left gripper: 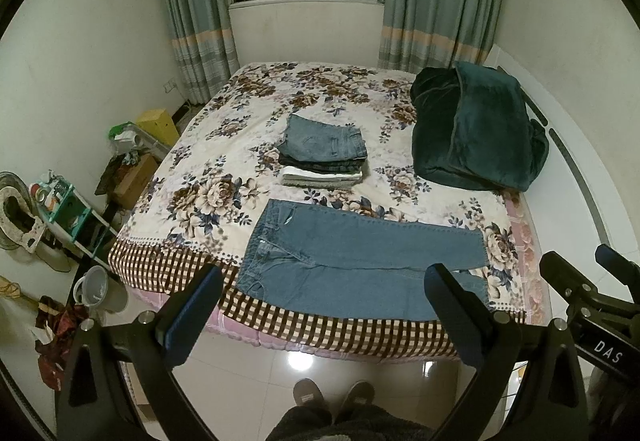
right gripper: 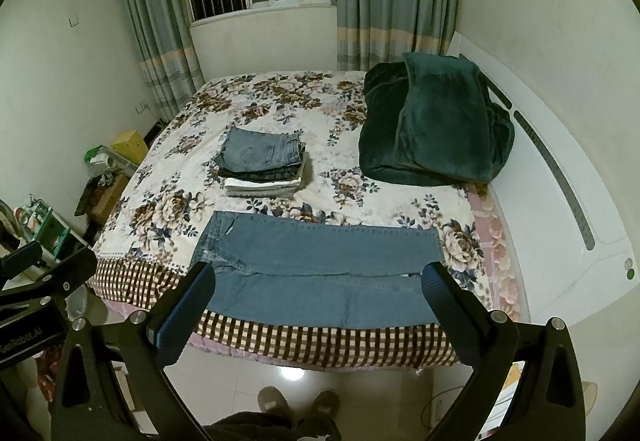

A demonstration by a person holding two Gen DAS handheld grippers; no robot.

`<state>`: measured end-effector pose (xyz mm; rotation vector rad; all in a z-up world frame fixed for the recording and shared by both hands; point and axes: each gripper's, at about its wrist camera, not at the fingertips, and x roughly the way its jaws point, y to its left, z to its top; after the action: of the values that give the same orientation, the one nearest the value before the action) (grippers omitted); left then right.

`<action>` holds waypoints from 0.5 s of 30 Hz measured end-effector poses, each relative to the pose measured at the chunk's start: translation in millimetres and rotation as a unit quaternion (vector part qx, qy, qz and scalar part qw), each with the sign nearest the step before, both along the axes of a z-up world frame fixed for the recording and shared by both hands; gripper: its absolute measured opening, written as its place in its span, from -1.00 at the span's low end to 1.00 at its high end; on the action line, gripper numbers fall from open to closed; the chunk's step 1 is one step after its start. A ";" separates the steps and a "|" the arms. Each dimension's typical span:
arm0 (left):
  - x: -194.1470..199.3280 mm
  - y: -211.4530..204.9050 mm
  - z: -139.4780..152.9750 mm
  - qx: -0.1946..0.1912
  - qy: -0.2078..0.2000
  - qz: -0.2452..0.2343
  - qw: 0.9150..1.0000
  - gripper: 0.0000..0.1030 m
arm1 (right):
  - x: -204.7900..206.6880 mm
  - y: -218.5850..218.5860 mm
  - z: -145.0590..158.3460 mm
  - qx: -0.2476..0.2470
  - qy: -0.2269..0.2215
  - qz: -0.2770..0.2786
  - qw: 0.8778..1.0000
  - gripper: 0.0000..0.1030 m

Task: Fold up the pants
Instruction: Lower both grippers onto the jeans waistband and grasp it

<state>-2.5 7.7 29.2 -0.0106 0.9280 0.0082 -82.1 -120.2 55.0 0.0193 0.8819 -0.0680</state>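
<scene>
A pair of blue jeans (left gripper: 360, 261) lies flat along the near edge of the bed, waist to the left, legs to the right; it also shows in the right wrist view (right gripper: 320, 273). My left gripper (left gripper: 324, 281) is open and empty, held above the floor in front of the bed. My right gripper (right gripper: 318, 281) is open and empty too, beside the left one; it shows at the right edge of the left wrist view (left gripper: 592, 273). Neither touches the jeans.
A stack of folded pants (left gripper: 324, 153) sits mid-bed on the floral bedspread (left gripper: 208, 177). A dark green blanket (left gripper: 480, 129) is heaped at the right. Boxes, a shelf and a bucket (left gripper: 96, 289) crowd the floor at the left. The person's slippers (left gripper: 332, 397) stand on the tiles.
</scene>
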 end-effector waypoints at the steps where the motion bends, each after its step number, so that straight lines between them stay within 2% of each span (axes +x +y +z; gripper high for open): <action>1: 1.4 0.7 1.1 0.000 0.001 0.001 1.000 1.00 | 0.9 0.3 1.6 0.001 0.001 0.000 1.000 1.00; 8: 14.6 -6.4 -3.0 0.005 0.004 0.017 1.000 1.00 | 12.2 -11.9 -3.6 0.015 0.015 0.002 1.000 1.00; 10: 17.3 -8.6 -12.1 0.011 -0.001 0.030 0.999 1.00 | 13.8 -20.4 -16.8 0.016 0.020 -0.004 1.000 1.00; 15: 59.2 -9.1 -47.2 0.038 0.007 0.074 0.996 1.00 | 48.5 -56.9 -58.9 0.023 0.043 -0.038 0.998 1.00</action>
<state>56.7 -1.4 -18.0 -0.0099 0.9392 0.1817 -33.6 -177.1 -3.9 0.0922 0.9682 -0.1197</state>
